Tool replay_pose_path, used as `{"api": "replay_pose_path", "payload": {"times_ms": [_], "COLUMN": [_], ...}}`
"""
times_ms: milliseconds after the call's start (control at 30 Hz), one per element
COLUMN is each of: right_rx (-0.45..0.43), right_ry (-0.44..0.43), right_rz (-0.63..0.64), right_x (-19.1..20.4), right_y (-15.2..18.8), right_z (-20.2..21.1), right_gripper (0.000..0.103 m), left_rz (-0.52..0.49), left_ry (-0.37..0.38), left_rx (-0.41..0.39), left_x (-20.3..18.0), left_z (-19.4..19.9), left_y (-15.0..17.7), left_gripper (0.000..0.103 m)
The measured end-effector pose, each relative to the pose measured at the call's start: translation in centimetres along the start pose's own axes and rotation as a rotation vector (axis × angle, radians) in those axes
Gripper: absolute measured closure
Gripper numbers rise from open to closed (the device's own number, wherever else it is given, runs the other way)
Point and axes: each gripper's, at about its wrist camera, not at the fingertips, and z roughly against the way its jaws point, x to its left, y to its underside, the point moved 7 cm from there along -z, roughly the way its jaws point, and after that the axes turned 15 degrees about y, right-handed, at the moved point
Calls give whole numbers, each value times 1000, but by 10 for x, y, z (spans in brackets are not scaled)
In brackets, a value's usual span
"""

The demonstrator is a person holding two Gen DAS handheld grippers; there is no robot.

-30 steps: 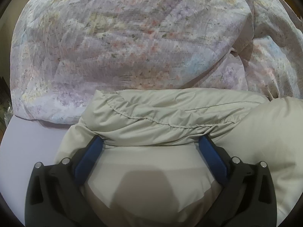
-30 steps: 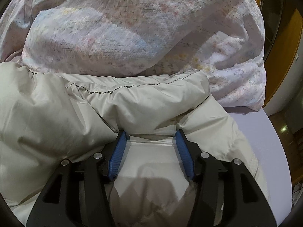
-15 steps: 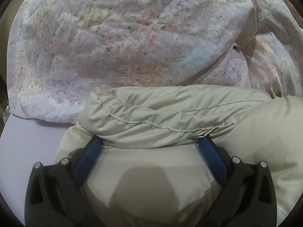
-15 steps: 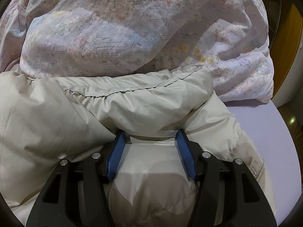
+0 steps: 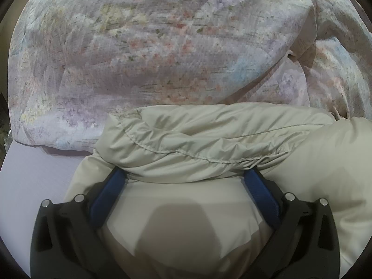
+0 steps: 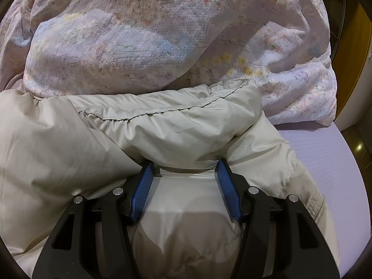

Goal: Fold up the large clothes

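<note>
A beige padded jacket point(image 5: 209, 144) lies on a lilac bed sheet point(image 5: 39, 174); it also fills the lower right wrist view point(image 6: 162, 134). A stitched hem fold of the jacket drapes over the fingertips of both grippers and hides them. My left gripper point(image 5: 186, 174) has its blue pads wide apart, with jacket fabric bulging between them. My right gripper point(image 6: 184, 165) has its pads point(image 6: 141, 193) apart too, at a narrower gap, with fabric between them.
A bulky floral quilt point(image 5: 162, 53) is heaped right behind the jacket and touches its far edge; it also shows in the right wrist view point(image 6: 151, 37). Bare sheet point(image 6: 325, 158) lies at the right, with a wooden door frame point(image 6: 353, 53) beyond the bed edge.
Both grippers have pushed forward with the jacket fold toward the quilt, which now looms larger. The gaps between the pads look unchanged.
</note>
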Motion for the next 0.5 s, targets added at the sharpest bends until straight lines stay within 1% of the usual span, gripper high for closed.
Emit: {"api": "replay_pose_path", "payload": {"times_ms": [500], "right_rx": [-1], "right_ry": [24], "right_rz": [11], "right_x": [2], "right_y": [-10], "right_z": [-13], "right_gripper": [44], "left_rz": [5], "left_ry": [0], "left_rx": [8], "left_x": [2], "left_z": [0], "left_y": [2], "left_gripper": [2]}}
